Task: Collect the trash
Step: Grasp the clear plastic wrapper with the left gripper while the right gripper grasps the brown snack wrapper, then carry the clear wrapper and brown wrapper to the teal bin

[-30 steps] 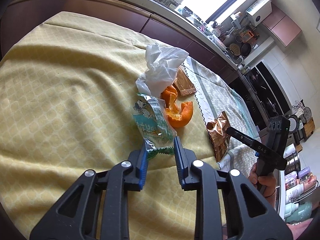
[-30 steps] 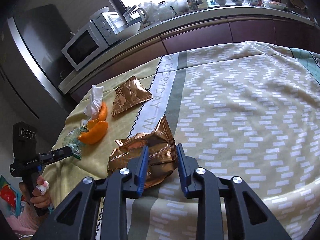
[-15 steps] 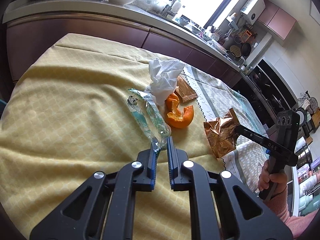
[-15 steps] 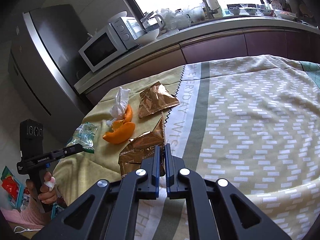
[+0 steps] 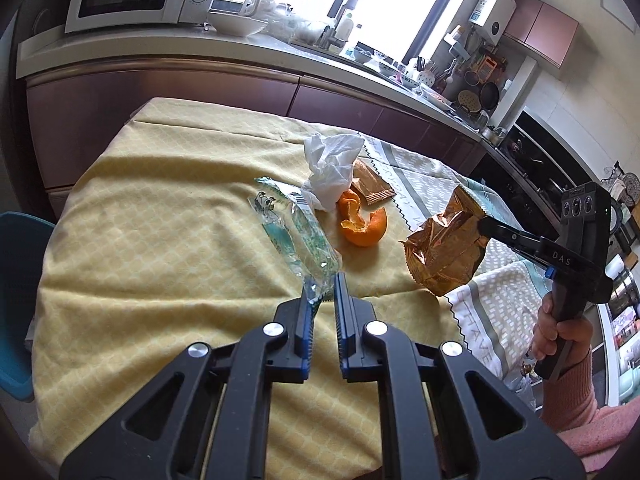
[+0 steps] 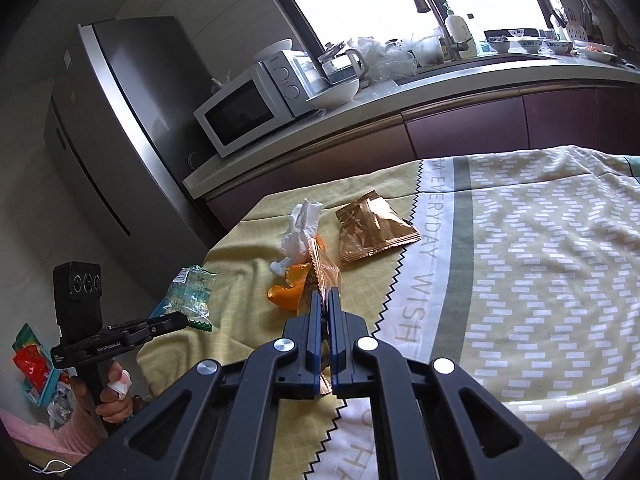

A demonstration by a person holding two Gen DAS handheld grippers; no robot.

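My left gripper (image 5: 323, 295) is shut on the end of a clear green-printed wrapper (image 5: 292, 232) and holds it lifted off the yellow cloth; it also shows in the right wrist view (image 6: 191, 294). My right gripper (image 6: 327, 300) is shut on a copper foil bag (image 5: 446, 248), held in the air, seen edge-on in its own view (image 6: 322, 272). On the cloth lie a crumpled white tissue (image 5: 332, 168), orange peel (image 5: 362, 226) and a second copper foil packet (image 6: 370, 230).
The table wears a yellow cloth (image 5: 160, 240) on the left and a patterned green-and-white cloth (image 6: 540, 280) on the right. A counter with a microwave (image 6: 256, 104) runs behind. A blue bin (image 5: 16, 300) stands left of the table. Trash lies on the floor (image 6: 34, 364).
Both grippers closed on their wrappers, then lifted them up and back from the table. The copper bag and the green wrapper now hang off the cloth.
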